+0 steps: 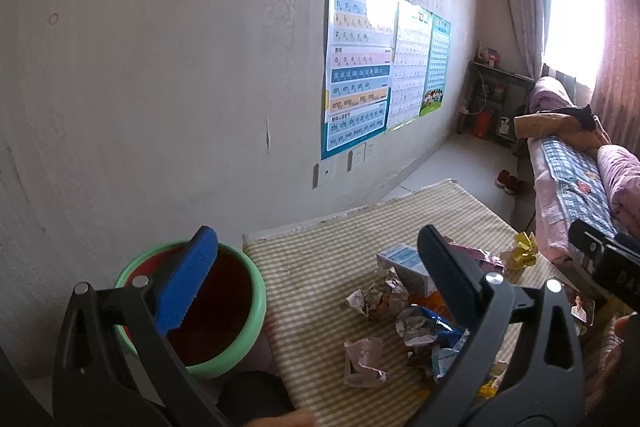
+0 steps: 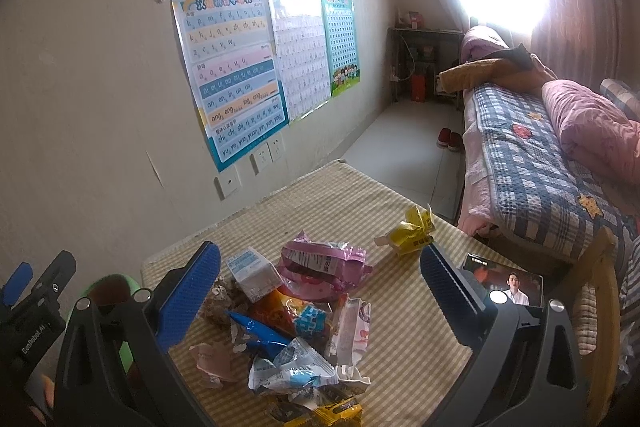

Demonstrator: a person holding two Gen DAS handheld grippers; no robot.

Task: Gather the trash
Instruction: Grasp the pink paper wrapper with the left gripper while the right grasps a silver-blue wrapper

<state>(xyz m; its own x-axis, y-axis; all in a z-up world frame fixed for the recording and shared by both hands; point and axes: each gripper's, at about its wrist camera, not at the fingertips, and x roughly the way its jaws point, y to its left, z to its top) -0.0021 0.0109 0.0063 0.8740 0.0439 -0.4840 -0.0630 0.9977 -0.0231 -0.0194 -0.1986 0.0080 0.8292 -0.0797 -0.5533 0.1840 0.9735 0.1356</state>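
Crumpled foil and plastic wrappers (image 2: pixel 296 327) heap mid-desk on a checked cloth (image 2: pixel 404 331). At nine o'clock of them stands a round green-rimmed bin (image 1: pixel 240 311). Left gripper (image 1: pixel 316 275) and right gripper (image 2: pixel 320 291) hover, fingers spread, empty.

The left gripper (image 1: pixel 316 267) is hanging with its jaws spread wide and nothing between them, its blue-padded finger (image 1: pixel 188 283) tilting inward on one side and the dark finger (image 1: pixel 448 275) on the other. The right gripper (image 2: pixel 320 287) is likewise gaping wide and gripping nothing, both fingers pointing forward. In the right wrist view, the left gripper's body is showing at the left edge.
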